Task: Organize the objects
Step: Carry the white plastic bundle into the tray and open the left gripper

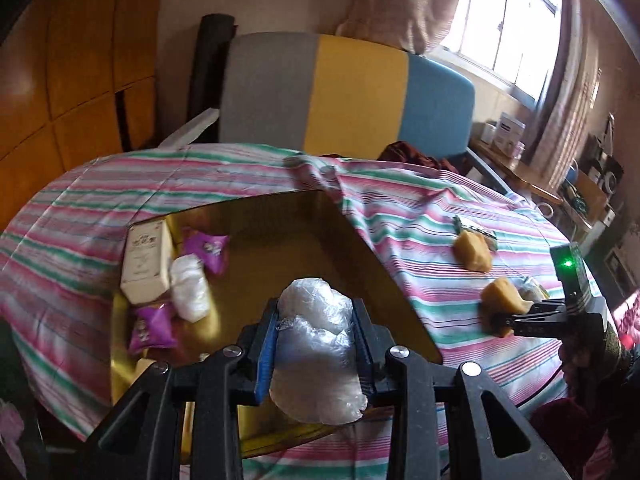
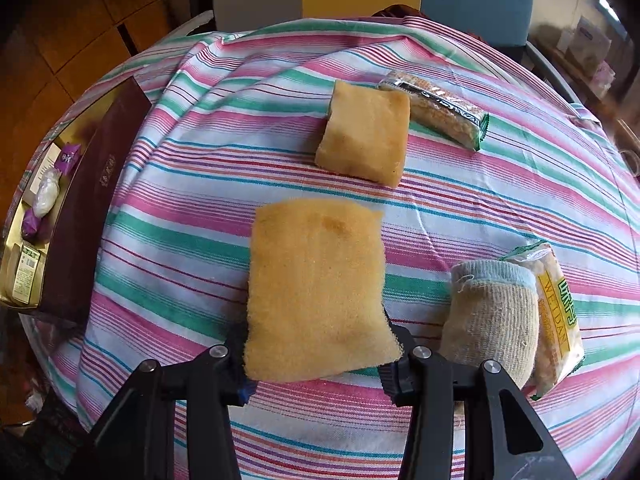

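Our left gripper [image 1: 316, 344] pinches a clear plastic packet [image 1: 316, 344] above the gold box [image 1: 280, 240]; our right gripper [image 2: 316, 364] clamps a yellow sponge [image 2: 316, 288] beside a sock-wrapped bundle [image 2: 492, 320].

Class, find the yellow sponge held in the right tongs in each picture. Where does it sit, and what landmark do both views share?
Left wrist view: the yellow sponge sits at the right edge, clamped by the right tongs.
Right wrist view: it fills the lower centre, between the tongs.
Shared landmark: the gold box, left of the sponge in both views.
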Motion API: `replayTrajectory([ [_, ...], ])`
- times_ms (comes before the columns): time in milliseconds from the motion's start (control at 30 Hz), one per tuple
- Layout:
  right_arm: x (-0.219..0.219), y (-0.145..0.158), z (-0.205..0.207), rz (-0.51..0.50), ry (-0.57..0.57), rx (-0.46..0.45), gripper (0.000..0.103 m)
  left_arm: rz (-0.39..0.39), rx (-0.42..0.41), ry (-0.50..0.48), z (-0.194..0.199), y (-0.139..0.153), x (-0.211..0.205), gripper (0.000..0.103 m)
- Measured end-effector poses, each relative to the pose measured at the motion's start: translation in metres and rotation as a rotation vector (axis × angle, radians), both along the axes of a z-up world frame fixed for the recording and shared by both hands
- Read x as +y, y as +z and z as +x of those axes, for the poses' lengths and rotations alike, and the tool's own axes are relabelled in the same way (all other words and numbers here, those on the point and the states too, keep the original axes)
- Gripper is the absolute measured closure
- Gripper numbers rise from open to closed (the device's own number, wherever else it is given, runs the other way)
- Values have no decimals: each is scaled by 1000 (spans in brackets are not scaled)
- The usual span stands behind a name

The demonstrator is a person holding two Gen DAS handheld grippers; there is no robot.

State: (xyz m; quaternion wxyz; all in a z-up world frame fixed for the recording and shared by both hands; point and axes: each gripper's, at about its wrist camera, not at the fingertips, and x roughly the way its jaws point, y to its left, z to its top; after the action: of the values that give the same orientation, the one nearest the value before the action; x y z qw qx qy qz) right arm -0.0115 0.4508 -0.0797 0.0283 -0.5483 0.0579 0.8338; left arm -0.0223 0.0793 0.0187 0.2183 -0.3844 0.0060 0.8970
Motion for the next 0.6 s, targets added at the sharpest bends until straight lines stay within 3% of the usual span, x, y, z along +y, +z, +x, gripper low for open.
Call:
replayTrajectory([
  [267, 1, 1, 1, -2, -4, 1, 56, 129, -147, 206, -26, -26, -83, 70],
  [367, 0, 1, 1, 1, -2, 1, 56, 136, -169, 271, -28, -33, -104, 70],
  [467, 1, 2, 2, 6, 1, 0, 55, 133, -178, 280, -28, -38, -106, 70],
  [600, 0, 2, 3, 12, 4, -1, 55, 128, -180, 211, -31, -39, -84, 70],
])
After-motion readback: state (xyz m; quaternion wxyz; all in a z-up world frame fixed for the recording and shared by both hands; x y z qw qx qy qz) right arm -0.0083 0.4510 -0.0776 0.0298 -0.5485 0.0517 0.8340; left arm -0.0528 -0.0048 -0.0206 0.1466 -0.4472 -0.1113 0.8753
